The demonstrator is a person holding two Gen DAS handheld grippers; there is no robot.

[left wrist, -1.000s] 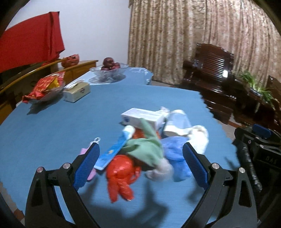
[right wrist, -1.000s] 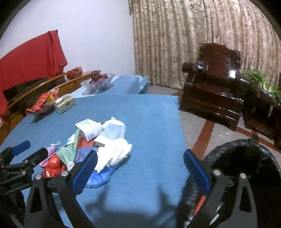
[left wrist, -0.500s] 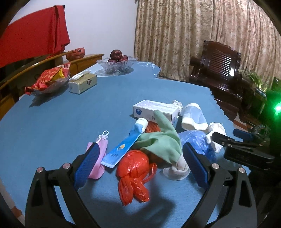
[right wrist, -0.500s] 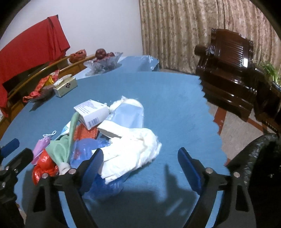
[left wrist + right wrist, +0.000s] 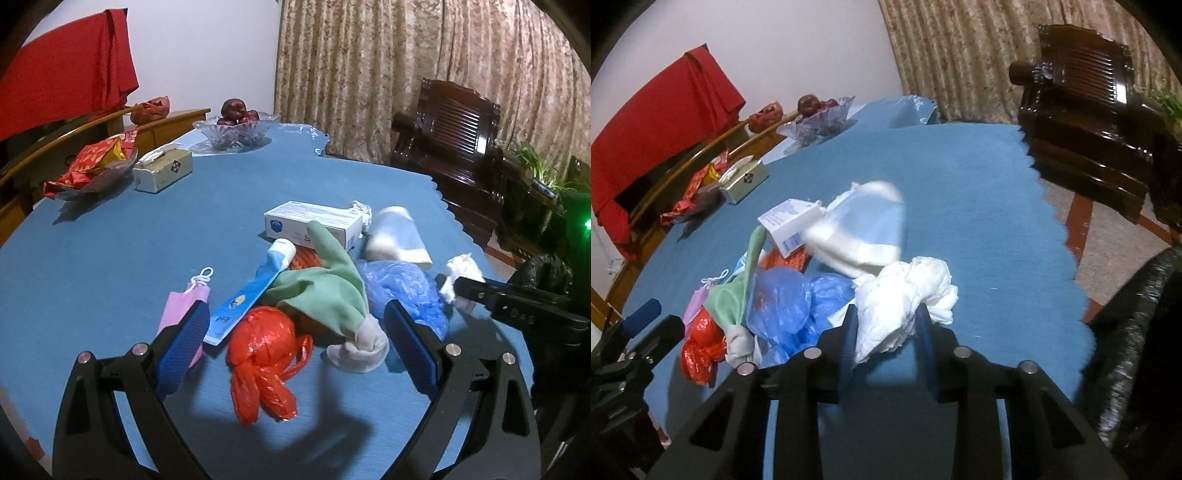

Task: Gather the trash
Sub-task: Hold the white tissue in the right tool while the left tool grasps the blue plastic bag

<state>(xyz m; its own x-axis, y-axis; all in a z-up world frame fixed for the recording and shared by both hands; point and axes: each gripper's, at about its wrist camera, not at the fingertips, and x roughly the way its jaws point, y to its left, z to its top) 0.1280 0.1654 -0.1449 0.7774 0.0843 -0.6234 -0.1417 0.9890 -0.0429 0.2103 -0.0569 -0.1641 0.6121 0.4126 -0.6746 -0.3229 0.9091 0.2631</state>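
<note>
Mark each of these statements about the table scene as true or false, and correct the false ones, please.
1. The right gripper is closed on the white crumpled plastic bag. True; it has just been closing, and the bag sits between its pads.
2. The left gripper holds the red plastic bag. False; it is open, and the bag only lies between its fingers.
3. The glass bowl contains dark red fruit. True.
4. The tissue box lies on top of the trash pile. False; it stands apart, near the far left side of the blue tablecloth.
5. The green glove lies partly over the toothpaste tube. True.
</note>
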